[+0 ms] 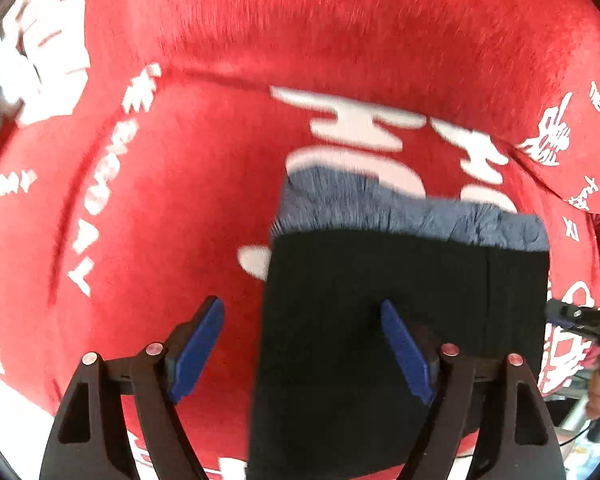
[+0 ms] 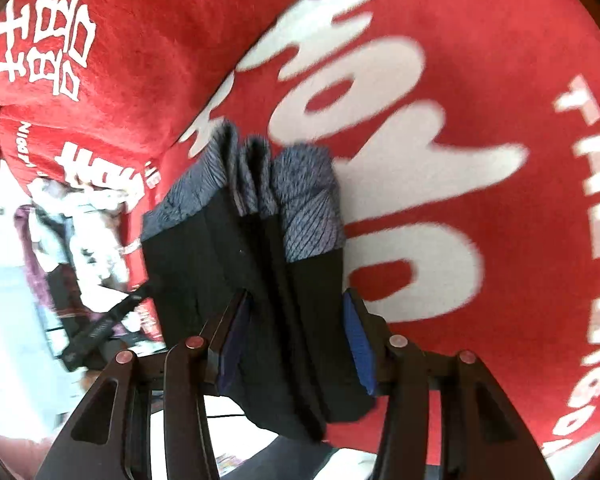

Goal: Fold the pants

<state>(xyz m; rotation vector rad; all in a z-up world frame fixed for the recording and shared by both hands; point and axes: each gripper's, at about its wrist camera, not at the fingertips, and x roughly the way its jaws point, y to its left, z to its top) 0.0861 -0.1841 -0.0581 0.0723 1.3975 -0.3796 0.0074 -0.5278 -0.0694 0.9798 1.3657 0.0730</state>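
Between right tongs (image 2: 298, 340) pads: bunched pants (image 2: 256, 280), black, grey-blue band at far end, gripped; long axis runs straight ahead of tongs over red cloth (image 2: 480, 80). Left tongs (image 1: 304, 350) spread wide, holding nothing; pants overlap only their right finger

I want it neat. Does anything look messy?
Yes. The black pants with a blue-grey ribbed waistband are bunched in uneven pleats between the right tool's blue pads, not flat on the red blanket with white lettering.
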